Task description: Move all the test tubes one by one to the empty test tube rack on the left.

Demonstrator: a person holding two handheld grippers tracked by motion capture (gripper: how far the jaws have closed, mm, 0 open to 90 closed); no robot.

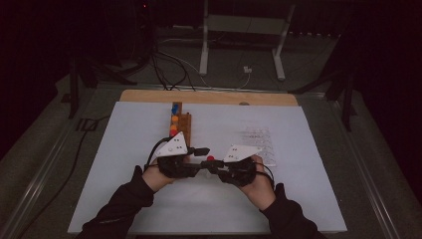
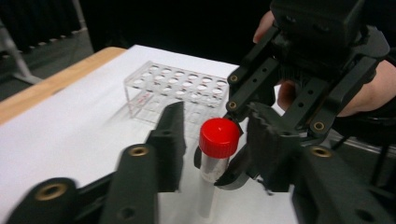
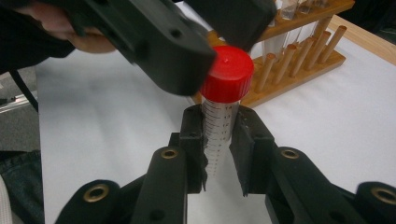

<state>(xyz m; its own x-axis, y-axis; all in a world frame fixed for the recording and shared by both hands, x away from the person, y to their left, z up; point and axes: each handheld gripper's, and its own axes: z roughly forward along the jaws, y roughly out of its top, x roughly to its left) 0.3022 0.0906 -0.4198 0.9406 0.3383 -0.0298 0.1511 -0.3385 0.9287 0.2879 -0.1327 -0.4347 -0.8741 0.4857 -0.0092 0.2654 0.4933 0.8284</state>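
— Where do we have the tube [image 3: 219, 126]?
— Upright above the worktop [image 1: 124, 164], our right gripper [image 3: 218, 149] clamped on its clear body.
— And our left gripper [image 2: 212, 140]?
— Its jaws flank the red cap [image 2: 219, 136]; we can't tell whether they touch it.

Overall light: your high view is dim; the room beyond the table [image 1: 318, 209] falls to near black.
Brightest area: the white table sheet, evenly lit, with no hard glare.
Shadows: soft and faint; in your left gripper view a weak one lies beside the clear rack [image 2: 175, 88].
Blur: your left gripper view smears its own near jaws; in the right gripper view the left gripper [image 3: 212, 32] overhead is soft.
Sharpest detail: the red cap [image 3: 227, 73] and the tube's printed scale.
Background focus: the wooden rack [image 3: 299, 56] is slightly soft.
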